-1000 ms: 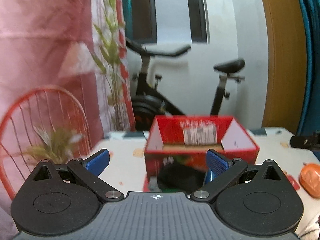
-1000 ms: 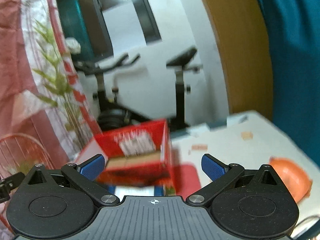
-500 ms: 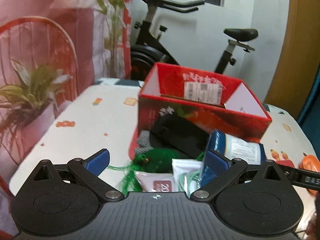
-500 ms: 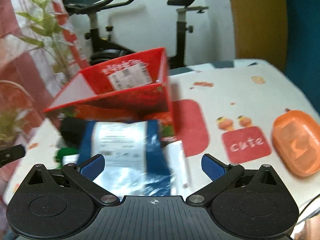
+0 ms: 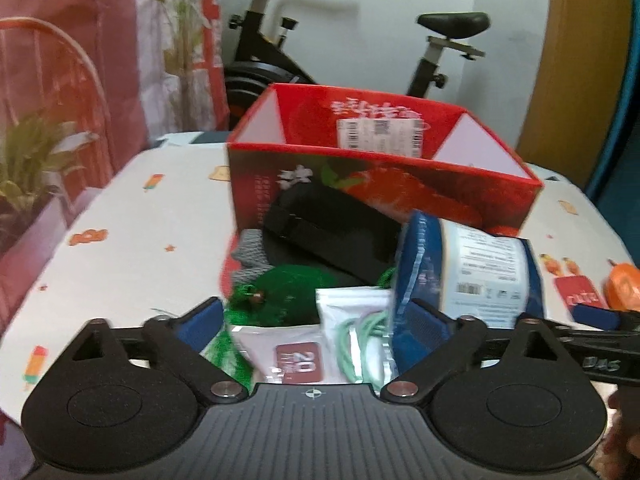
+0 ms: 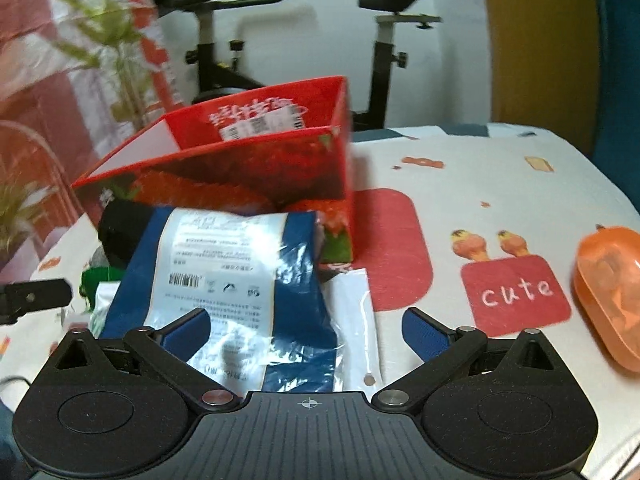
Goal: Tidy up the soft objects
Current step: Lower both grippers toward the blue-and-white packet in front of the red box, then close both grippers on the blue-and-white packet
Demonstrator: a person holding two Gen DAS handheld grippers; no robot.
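Observation:
A pile of soft things lies in front of an open red cardboard box (image 5: 384,184) (image 6: 240,168). It holds a blue-and-white plastic pack (image 5: 480,276) (image 6: 236,280), a black pouch (image 5: 332,228), a green mesh item (image 5: 288,292), a grey knit piece (image 5: 250,250) and white sachets (image 5: 348,336). My left gripper (image 5: 310,326) is open, low over the sachets and green mesh. My right gripper (image 6: 306,332) is open, with the blue pack and a white sachet (image 6: 356,320) between its fingers, not squeezed.
The table has a white cloth with cartoon prints (image 6: 516,296). An orange plastic case (image 6: 612,292) lies at the right edge. An exercise bike (image 5: 320,32) stands behind the table. A red wire chair and a plant (image 5: 36,160) stand at the left.
Both grippers have tilted down and moved closer to the pile in front of the red box. The fingers stay open; nothing has been picked up.

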